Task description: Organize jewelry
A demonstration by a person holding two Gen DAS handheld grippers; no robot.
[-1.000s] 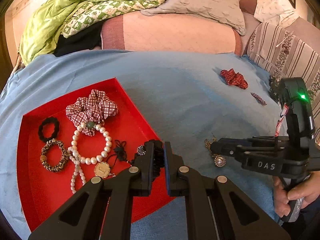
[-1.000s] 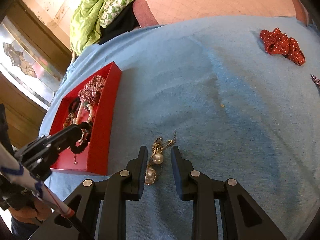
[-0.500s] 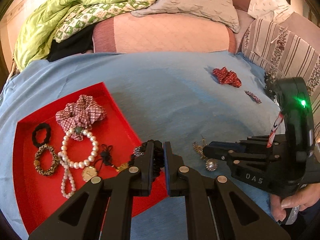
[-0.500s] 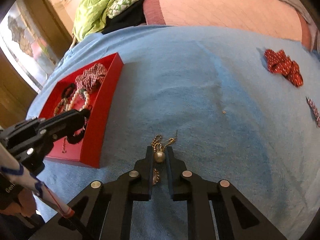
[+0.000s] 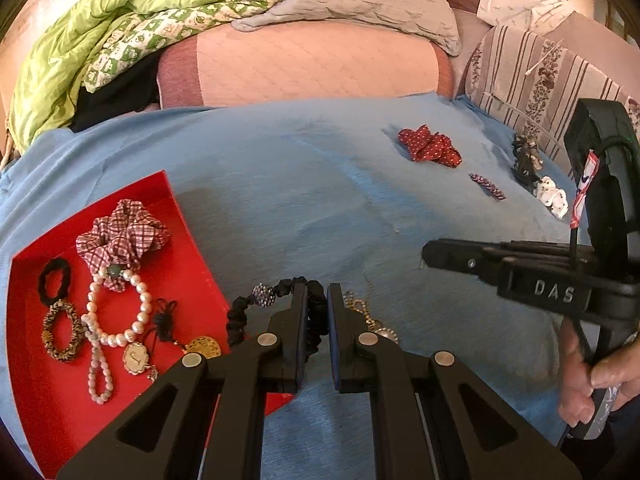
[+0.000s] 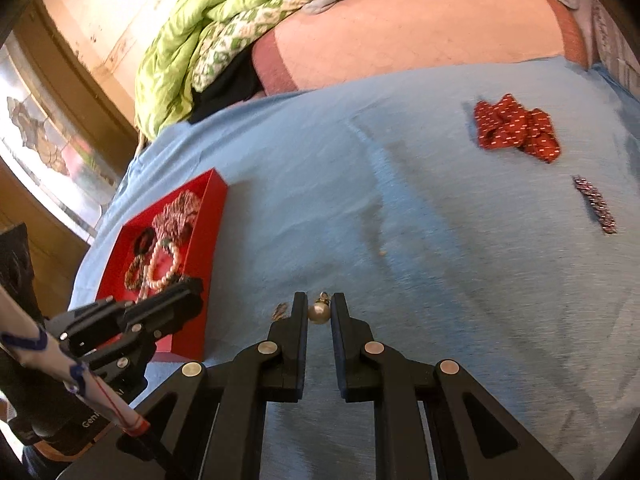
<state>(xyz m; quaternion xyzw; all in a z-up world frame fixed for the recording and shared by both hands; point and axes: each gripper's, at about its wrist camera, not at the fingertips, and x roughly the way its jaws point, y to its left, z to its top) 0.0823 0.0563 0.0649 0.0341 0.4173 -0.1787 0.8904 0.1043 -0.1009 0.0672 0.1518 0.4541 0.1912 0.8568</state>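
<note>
My left gripper point(image 5: 318, 300) is shut on a black fabric hair band point(image 5: 240, 320) with a sparkly bead. It hangs at the right edge of the red tray point(image 5: 36, 380). The tray holds a plaid scrunchie point(image 5: 124, 232), a pearl necklace point(image 5: 120, 312), hair ties and gold pendants. My right gripper point(image 6: 319, 306) is shut on a pearl ornament point(image 6: 319, 313) with a gold chain, just above the blue blanket point(image 6: 400, 208). A gold chain piece point(image 5: 374, 322) lies on the blanket behind my left gripper's right finger. The right gripper point(image 5: 430, 252) shows side-on in the left wrist view, the left gripper point(image 6: 188, 292) in the right wrist view.
A red dotted scrunchie point(image 6: 516, 132) and a sparkly hair clip point(image 6: 596, 204) lie farther back on the blanket. Small dark and white pieces point(image 5: 536, 176) sit near the striped cushion. Pillows and a green quilt point(image 5: 100, 40) line the far side. A hand point(image 5: 592, 384) grips the right handle.
The right gripper's jaws closed on the pearl ornament and raised it off the blanket. My left gripper shifted right, off the tray's corner, with the black band still in it.
</note>
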